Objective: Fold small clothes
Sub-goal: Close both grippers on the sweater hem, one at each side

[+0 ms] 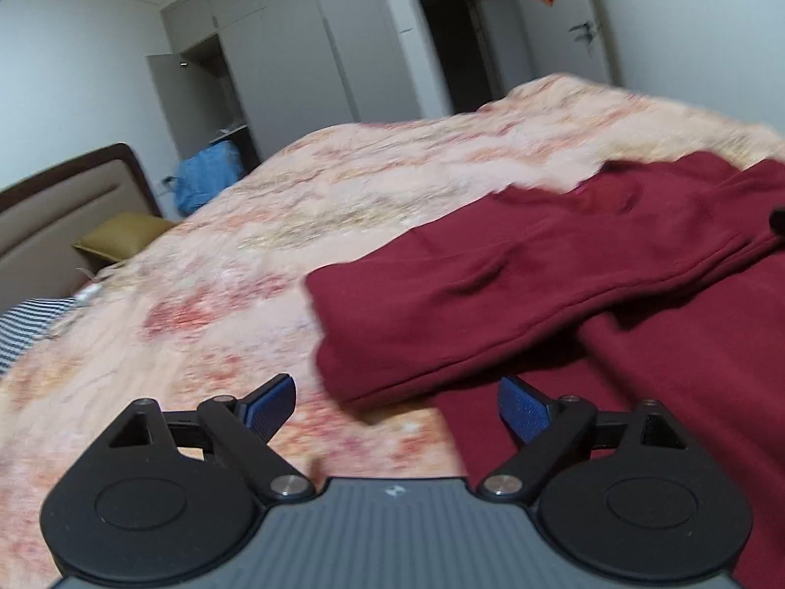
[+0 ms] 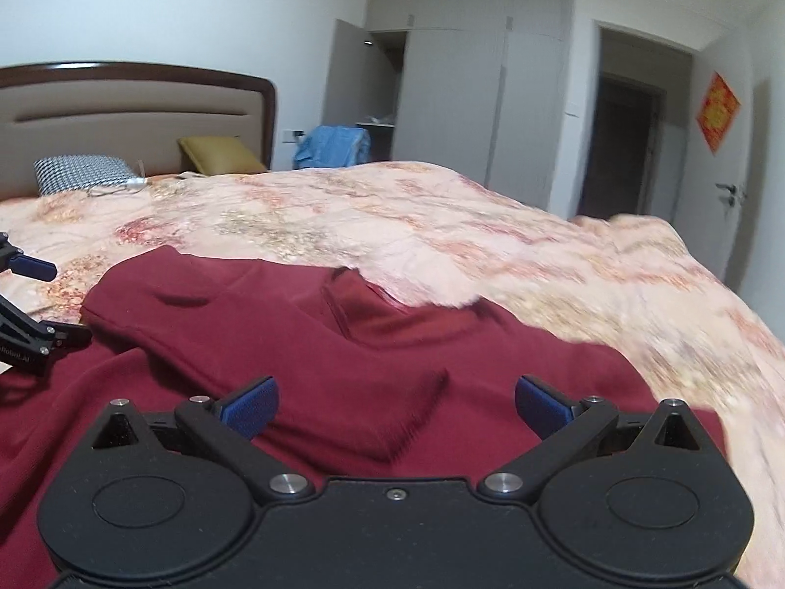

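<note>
Both tongs [image 1: 395, 410] [image 2: 395, 410] agape, empty, just above maroon garment [image 2: 343, 343] on bedspread [image 2: 490, 226].

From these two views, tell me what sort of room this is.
A bedroom, most likely: a bed with a padded headboard, pillows on a floral bedspread, and a built-in wardrobe.

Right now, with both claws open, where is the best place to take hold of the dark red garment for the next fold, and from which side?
Probably take the dark red garment at the blunt end of its folded-over strip. That edge lies free on the floral bedspread, just ahead of the open left claw, so come from the bedspread side, low. The open right claw hovers over flat cloth, with less edge to pinch.
</note>
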